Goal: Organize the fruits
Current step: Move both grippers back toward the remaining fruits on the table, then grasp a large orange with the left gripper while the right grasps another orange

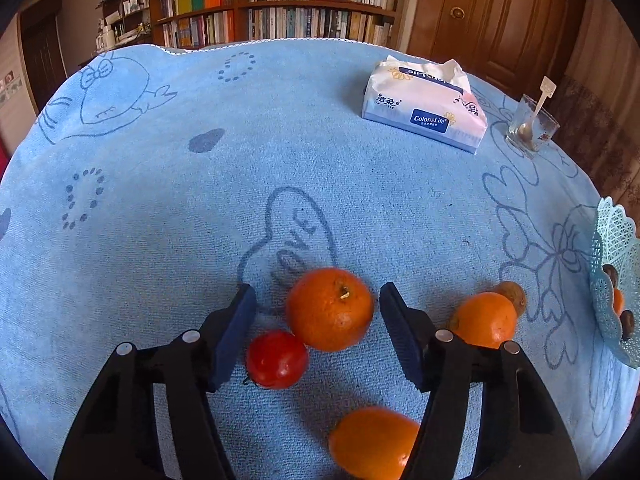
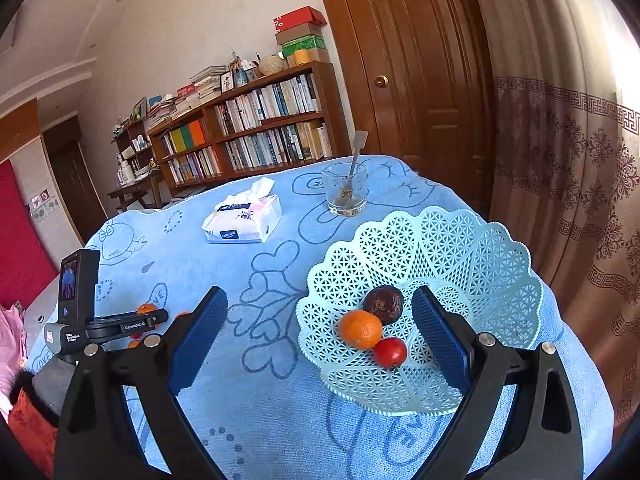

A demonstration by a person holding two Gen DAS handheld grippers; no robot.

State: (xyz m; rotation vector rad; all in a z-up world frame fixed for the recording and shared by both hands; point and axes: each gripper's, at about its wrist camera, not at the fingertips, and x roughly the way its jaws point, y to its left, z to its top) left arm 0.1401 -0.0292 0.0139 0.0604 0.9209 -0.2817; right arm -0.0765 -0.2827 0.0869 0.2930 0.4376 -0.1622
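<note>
My left gripper (image 1: pixel 318 300) is open, low over the blue cloth, with an orange (image 1: pixel 329 309) between its fingers, untouched. A red tomato (image 1: pixel 277 358) lies against that orange. Another orange (image 1: pixel 374 442) lies nearer me, a third (image 1: pixel 486 319) lies to the right with a brown fruit (image 1: pixel 514 295) behind it. My right gripper (image 2: pixel 320 312) is open and empty above the pale blue lattice basket (image 2: pixel 460 248). The basket holds an orange (image 2: pixel 360 329), a red tomato (image 2: pixel 390 351) and a dark brown fruit (image 2: pixel 384 304). The basket's edge shows in the left wrist view (image 1: pixel 612 280).
A tissue pack (image 1: pixel 426 106) and a glass with a spoon (image 1: pixel 530 126) stand at the far side of the table. The left gripper's body with its screen (image 2: pixel 80 300) shows at the left in the right wrist view. A bookshelf and door stand behind.
</note>
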